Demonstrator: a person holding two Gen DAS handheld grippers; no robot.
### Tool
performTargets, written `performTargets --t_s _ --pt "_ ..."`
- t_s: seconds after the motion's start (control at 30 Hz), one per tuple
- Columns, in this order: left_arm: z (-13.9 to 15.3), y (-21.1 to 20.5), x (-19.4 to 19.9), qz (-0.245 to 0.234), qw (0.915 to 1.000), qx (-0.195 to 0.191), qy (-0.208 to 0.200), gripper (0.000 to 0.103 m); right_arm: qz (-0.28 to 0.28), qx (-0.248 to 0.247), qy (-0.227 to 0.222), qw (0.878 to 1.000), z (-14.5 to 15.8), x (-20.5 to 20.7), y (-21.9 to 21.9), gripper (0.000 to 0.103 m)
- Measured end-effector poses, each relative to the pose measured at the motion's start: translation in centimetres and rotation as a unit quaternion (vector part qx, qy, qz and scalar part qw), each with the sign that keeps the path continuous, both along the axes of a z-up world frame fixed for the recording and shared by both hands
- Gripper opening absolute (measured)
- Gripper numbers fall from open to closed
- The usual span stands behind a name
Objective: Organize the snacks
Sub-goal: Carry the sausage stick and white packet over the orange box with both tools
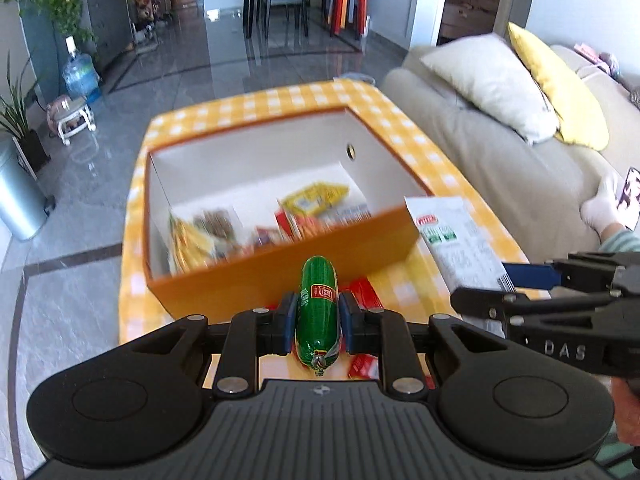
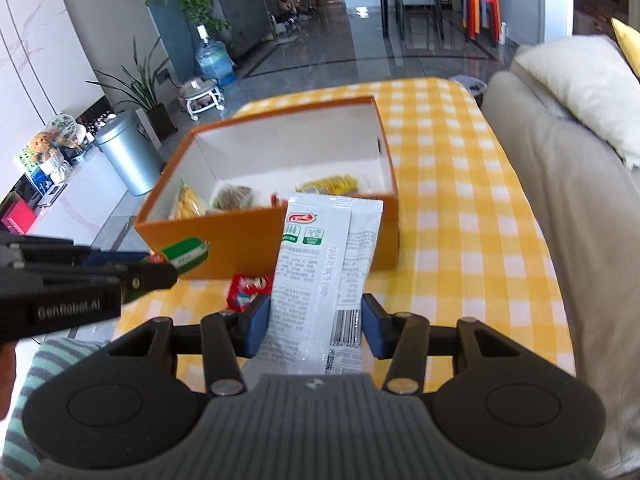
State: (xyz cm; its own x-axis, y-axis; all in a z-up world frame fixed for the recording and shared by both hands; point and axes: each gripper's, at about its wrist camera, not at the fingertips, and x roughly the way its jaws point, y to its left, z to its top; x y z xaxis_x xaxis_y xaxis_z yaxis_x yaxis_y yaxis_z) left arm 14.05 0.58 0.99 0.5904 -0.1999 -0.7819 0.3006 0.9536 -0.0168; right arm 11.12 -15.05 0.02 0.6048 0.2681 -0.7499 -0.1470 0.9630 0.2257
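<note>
A green sausage stick is clamped lengthwise between the blue pads of my left gripper, which is shut on it above the table. My right gripper is shut on a long white snack packet, held up in front of the orange box. The box stands open on the yellow checked tablecloth with several snack packs on its white floor. Each gripper shows in the other's view: the right one with the white packet, the left one with the green stick.
Red snack packets lie on the cloth before the box. A beige sofa with white and yellow cushions runs along the table's right side. A person's hand rests on the sofa. A metal bin stands on the floor to the left.
</note>
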Motion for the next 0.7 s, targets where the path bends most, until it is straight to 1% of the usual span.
performTargets --t_s 0.2,0.47,0.6,0.7 --pt "1.5 0.3 3.1 -0.001 0.9997 0.011 -0.021 0.024 0.010 -0.009 -0.021 1.000 1.6 2.0 0.7 0.047" --pt "1.8 0.9 7.4 0.006 0.9994 0.021 -0.026 0.024 0.019 -0.018 -0.044 0.999 2.9 6.3 1.5 0.047" --pt "1.6 1.3 9.5 0.011 0.9991 0.031 -0.027 0.024 0.021 -0.010 -0.045 0.999 3.1 9.0 2.1 0.047" --pt "1.1 1.9 11.3 0.016 0.9994 0.025 -0.017 0.024 0.028 0.005 -0.034 0.999 2.9 11.2 2.5 0.047"
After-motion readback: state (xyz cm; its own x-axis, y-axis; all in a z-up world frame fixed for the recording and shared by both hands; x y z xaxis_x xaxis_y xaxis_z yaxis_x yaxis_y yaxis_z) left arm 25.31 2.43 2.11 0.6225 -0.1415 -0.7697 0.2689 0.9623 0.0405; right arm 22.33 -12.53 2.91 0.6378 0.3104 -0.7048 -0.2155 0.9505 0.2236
